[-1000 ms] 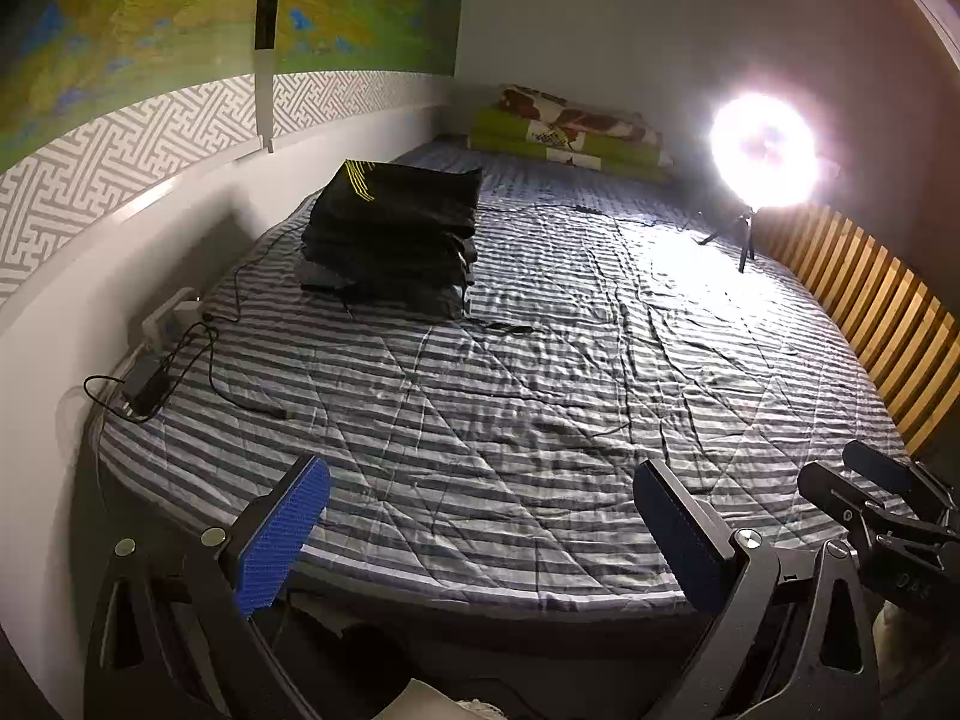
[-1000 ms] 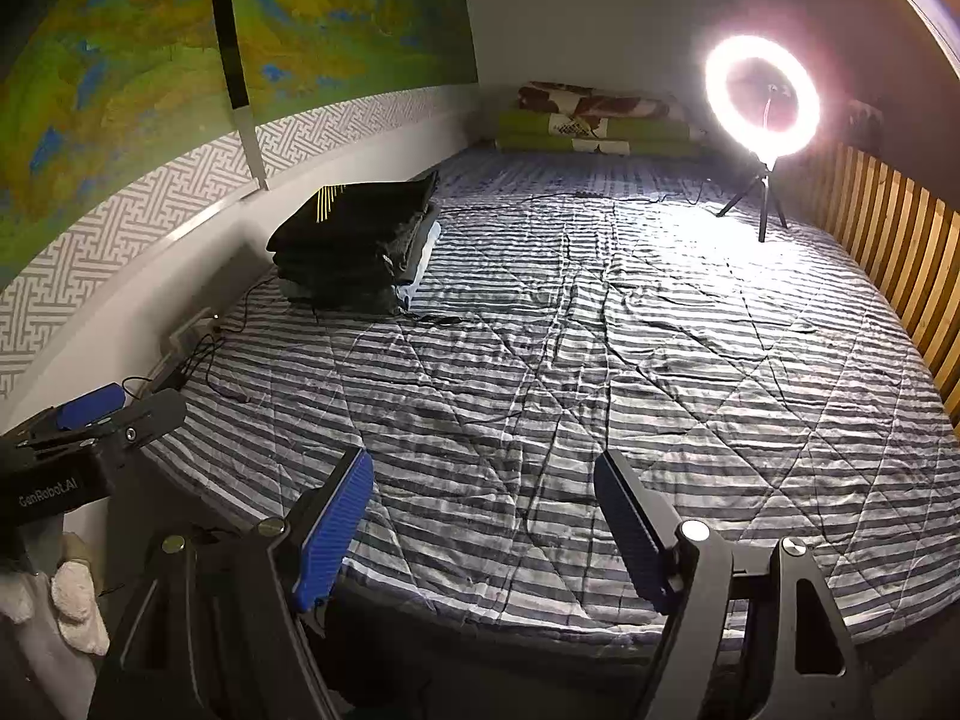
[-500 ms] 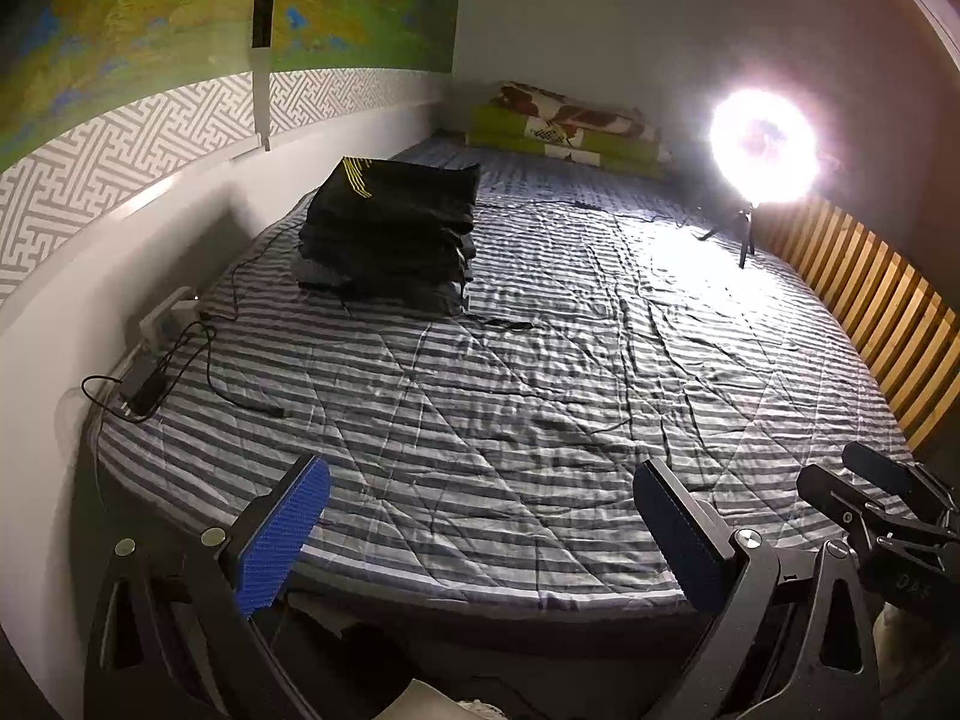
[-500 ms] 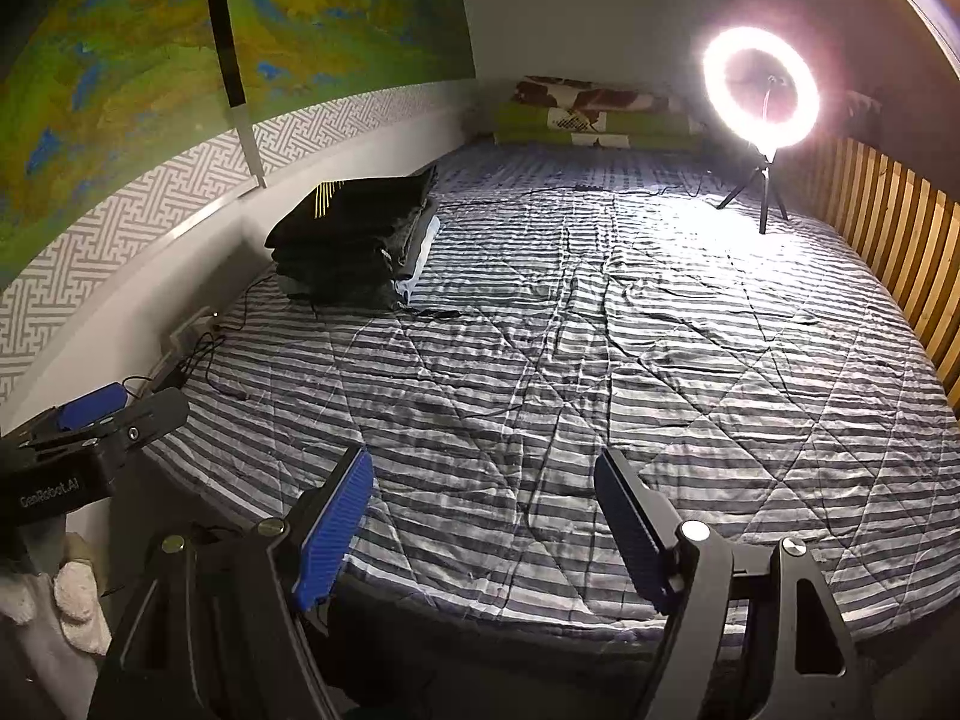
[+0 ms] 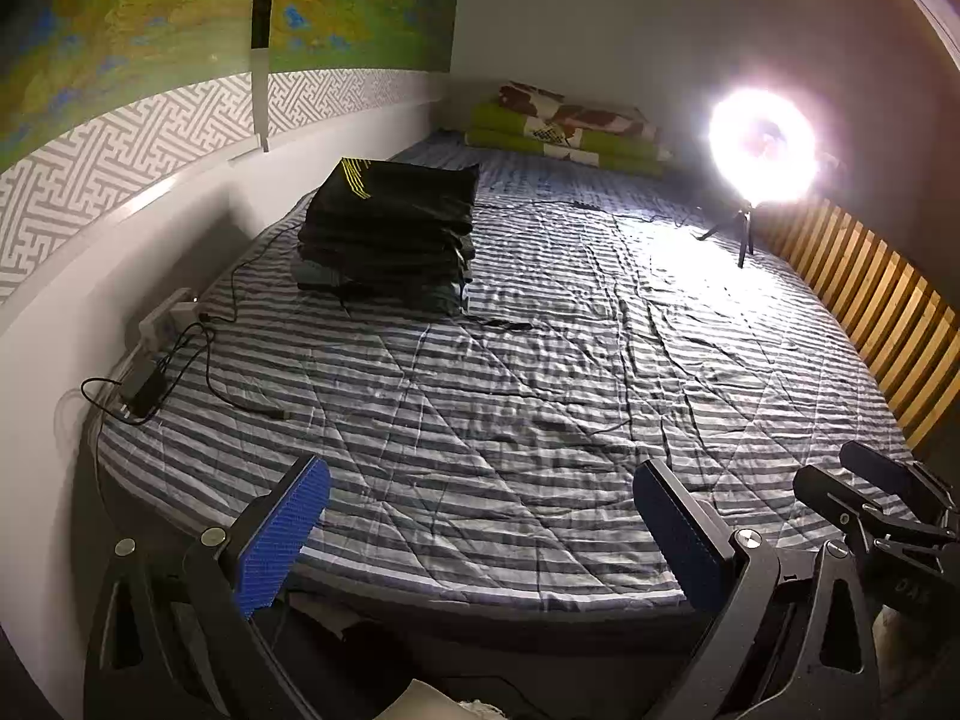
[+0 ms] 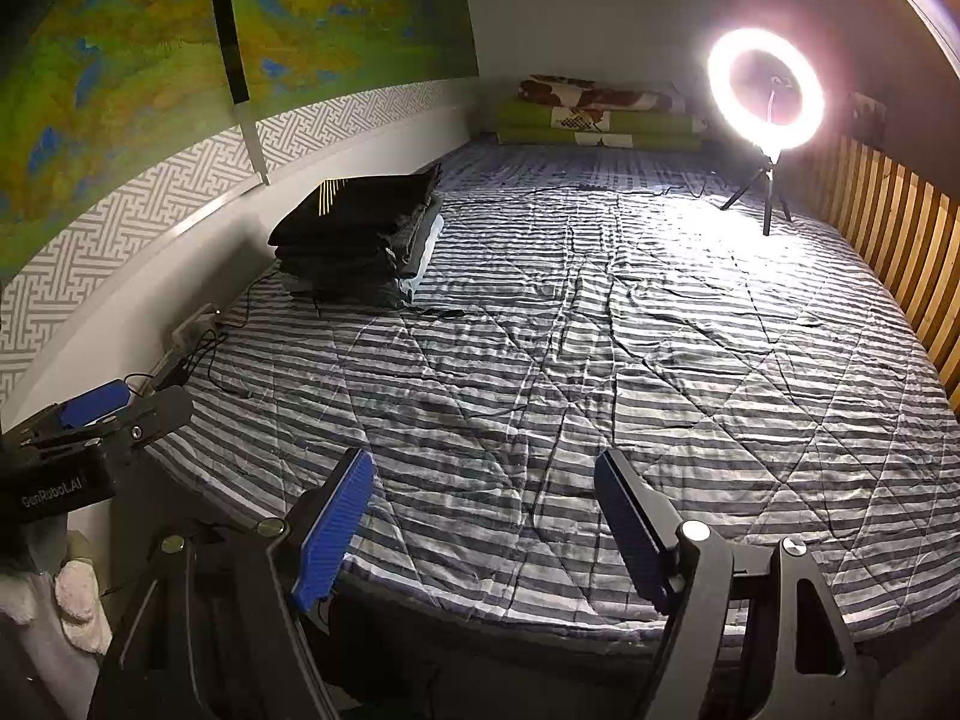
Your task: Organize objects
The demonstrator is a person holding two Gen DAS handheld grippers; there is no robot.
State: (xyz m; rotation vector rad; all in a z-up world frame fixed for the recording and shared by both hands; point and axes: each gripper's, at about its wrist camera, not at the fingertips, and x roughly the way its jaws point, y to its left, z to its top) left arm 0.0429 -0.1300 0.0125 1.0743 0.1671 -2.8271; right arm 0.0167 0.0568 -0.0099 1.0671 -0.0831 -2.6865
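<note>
A stack of folded dark clothes (image 5: 390, 234), its top piece marked with yellow stripes, sits on the striped bed (image 5: 540, 390) at the far left near the wall; it also shows in the right wrist view (image 6: 360, 240). My left gripper (image 5: 480, 531) is open and empty, held over the bed's near edge. My right gripper (image 6: 483, 519) is open and empty, also at the near edge. The right gripper shows at the lower right of the left wrist view (image 5: 864, 492). The left gripper shows at the left of the right wrist view (image 6: 114, 414).
A lit ring light on a tripod (image 5: 759, 150) stands at the far right of the bed. Folded green bedding (image 5: 570, 132) lies at the head. A power strip, adapter and cables (image 5: 156, 354) lie along the left wall. A wooden slatted rail (image 5: 870, 300) borders the right side.
The views have shifted only slightly; the right wrist view has dropped a little relative to the bed. Both grippers stay open and empty.
</note>
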